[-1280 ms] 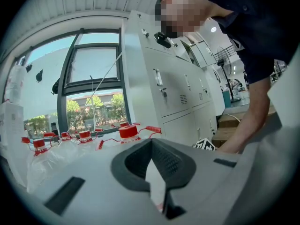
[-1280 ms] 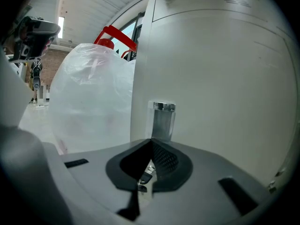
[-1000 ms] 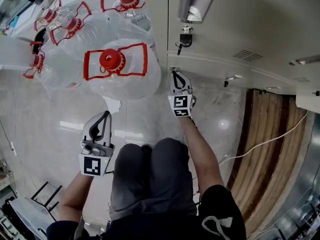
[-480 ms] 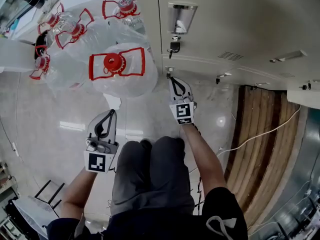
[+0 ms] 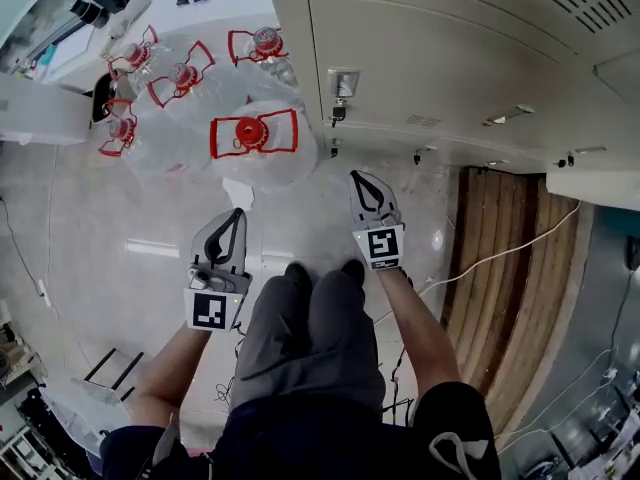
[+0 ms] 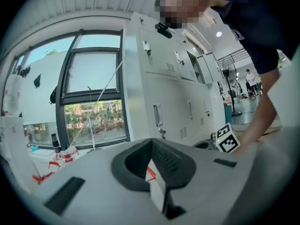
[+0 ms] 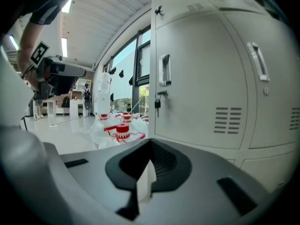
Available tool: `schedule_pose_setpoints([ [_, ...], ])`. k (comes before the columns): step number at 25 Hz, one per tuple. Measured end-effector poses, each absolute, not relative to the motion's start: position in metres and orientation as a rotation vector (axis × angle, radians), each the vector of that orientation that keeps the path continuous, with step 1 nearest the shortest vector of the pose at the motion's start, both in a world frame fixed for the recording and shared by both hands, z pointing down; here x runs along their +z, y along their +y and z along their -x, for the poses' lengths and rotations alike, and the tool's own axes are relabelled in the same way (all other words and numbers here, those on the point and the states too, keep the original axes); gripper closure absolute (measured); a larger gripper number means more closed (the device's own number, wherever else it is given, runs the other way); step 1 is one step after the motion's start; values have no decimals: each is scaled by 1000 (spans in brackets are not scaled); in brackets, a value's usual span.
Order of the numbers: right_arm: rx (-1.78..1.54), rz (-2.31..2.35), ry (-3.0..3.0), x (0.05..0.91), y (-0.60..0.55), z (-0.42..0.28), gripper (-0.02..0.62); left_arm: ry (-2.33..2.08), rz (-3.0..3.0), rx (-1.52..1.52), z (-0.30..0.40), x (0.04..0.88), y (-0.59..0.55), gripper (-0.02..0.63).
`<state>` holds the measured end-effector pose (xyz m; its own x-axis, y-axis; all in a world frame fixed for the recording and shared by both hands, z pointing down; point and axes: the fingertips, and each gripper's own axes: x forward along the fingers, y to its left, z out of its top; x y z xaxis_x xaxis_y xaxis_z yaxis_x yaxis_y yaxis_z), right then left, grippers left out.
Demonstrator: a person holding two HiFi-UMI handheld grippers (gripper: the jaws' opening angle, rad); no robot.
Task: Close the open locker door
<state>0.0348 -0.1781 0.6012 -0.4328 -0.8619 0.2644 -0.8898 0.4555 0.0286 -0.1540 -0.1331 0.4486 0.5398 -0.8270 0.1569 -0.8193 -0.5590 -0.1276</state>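
Observation:
The grey locker door (image 5: 430, 63) lies flush with the lockers around it; its metal handle (image 5: 342, 80) has a key (image 5: 338, 114) hanging below. In the right gripper view the same door (image 7: 201, 83) fills the right side, with handle (image 7: 164, 69) and key (image 7: 157, 103). My right gripper (image 5: 356, 176) is shut and empty, a short way off the locker's base and not touching it. My left gripper (image 5: 238, 214) is also shut and empty, lower left, over the floor. Both point toward the lockers.
Several big clear water bottles with red caps (image 5: 255, 138) stand on the floor left of the locker. A wooden strip (image 5: 500, 268) and a white cable (image 5: 505, 258) lie at the right. More lockers (image 6: 187, 93) run along the wall; windows (image 6: 89, 93) sit behind.
The right gripper's tip was at the locker's lower edge; it has drawn back from it. The whole view has pulled away from the lockers, and both grippers sit lower in the frame.

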Motion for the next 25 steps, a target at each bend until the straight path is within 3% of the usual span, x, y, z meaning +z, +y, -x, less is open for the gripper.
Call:
schedule_pose_setpoints([
  [13,99,-1590,-2522,348,-124,-50,601,1552,2687,-262,149,269,-119,603],
  [25,103,-1653,-2473,192,-91,-76,601,1652,2606,-234,161,146,-104,603],
])
